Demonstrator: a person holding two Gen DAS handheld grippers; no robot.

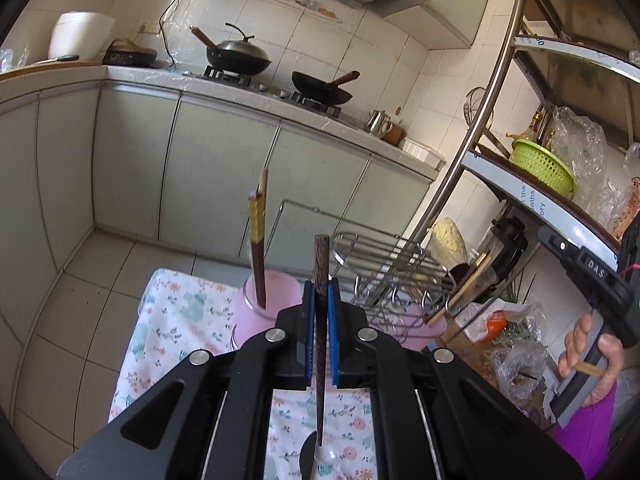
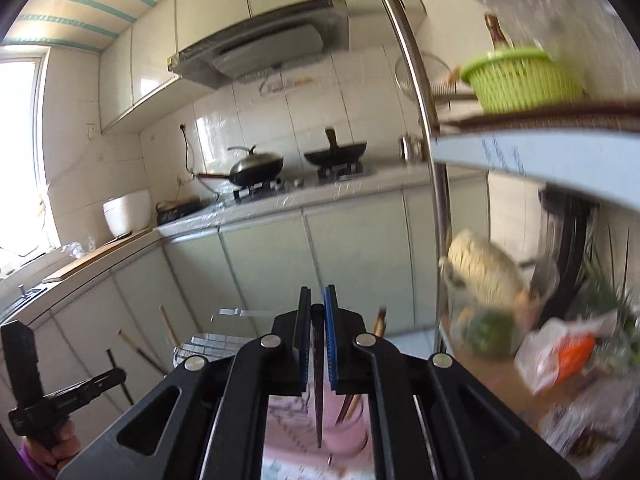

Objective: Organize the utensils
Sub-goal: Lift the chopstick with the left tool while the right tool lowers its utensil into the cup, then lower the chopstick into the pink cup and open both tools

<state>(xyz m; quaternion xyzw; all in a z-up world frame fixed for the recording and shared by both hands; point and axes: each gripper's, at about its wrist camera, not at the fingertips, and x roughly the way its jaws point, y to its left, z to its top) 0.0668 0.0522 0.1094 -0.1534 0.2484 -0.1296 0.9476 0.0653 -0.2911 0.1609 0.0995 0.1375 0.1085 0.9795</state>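
Note:
In the left wrist view my left gripper (image 1: 321,284) is shut on a dark brown chopstick (image 1: 321,256) that stands upright between the blue pads, tip down. Just beyond it a pink cup (image 1: 264,312) holds upright chopsticks (image 1: 258,240). In the right wrist view my right gripper (image 2: 318,292) is shut on another dark chopstick (image 2: 317,360), also upright. It hangs above a second pink cup (image 2: 346,424) that holds chopsticks (image 2: 380,320). The left gripper (image 2: 118,378) shows at the lower left of that view.
A wire dish rack (image 1: 384,260) stands behind the cups on a floral cloth (image 1: 180,312). A white spoon (image 1: 326,456) lies on the cloth. A metal shelf unit (image 1: 472,148) with a green basket (image 1: 540,164) rises on the right. A hand (image 1: 600,354) grips the other handle.

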